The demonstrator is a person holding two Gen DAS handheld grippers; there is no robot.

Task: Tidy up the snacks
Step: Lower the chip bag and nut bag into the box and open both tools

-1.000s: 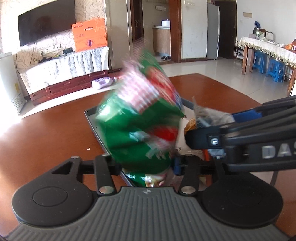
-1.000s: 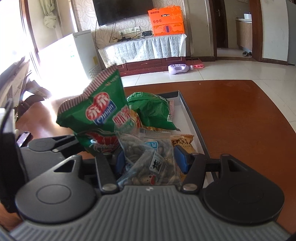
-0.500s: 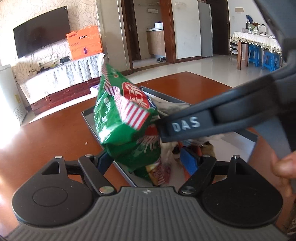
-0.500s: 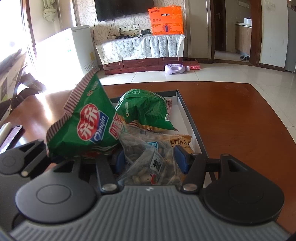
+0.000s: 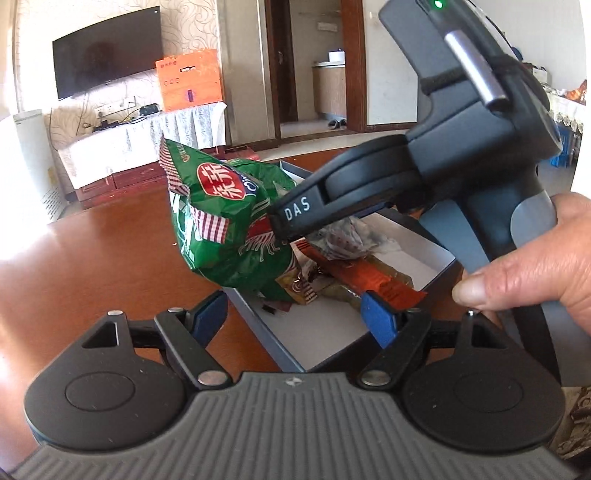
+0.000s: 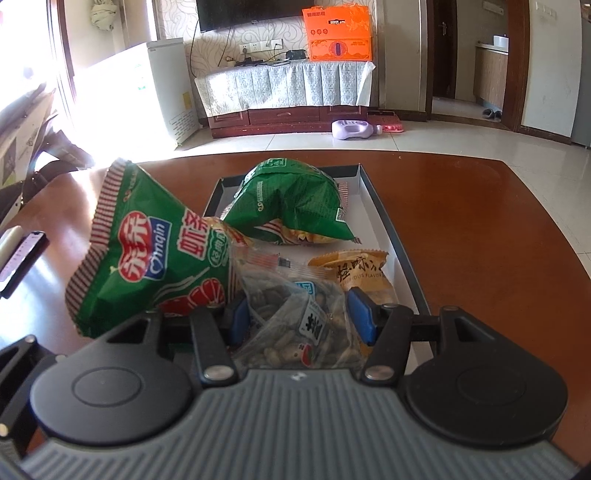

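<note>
**Desk:** Green foil up front — who has hold of what?

**Photographer:** Left gripper (image 5: 295, 314): fingers wide apart, holding nothing, poised over the near corner of the tray (image 5: 325, 336). The green shrimp-chip bag (image 6: 147, 254) sits tilted at the tray's left edge, leaning out over the wood. Right gripper (image 6: 301, 319): a clear bag of seeds (image 6: 299, 314) fills the gap between its blue pads (image 6: 360, 314); I cannot tell whether they pinch it or merely bracket it. The person's right hand (image 5: 532, 266) is wrapped round that gripper's handle.

**Desk:** How far along is the sorting?

**Photographer:** Well advanced, by my reading. Every packet in sight lies in or on the tray: the seeds nearest, a yellow packet (image 6: 354, 269) just beside them, an orange wrapper (image 5: 365, 277) seen from the left camera, and a second green bag (image 6: 291, 206) towards the far end. No loose snacks show on the table. What seems left is settling the leaning chip bag fully inside and tidying the heap.

**Desk:** And the setting?

**Photographer:** Polished reddish-brown wooden table (image 6: 480, 229), glare off its left side, a phone (image 6: 22, 258) at that edge. Beyond it, pale tiled floor with a lilac bottle (image 6: 351, 129) lying down, then a cloth-draped cabinet carrying an orange box (image 6: 338, 35) under a wall-mounted television (image 5: 107, 74).
</note>
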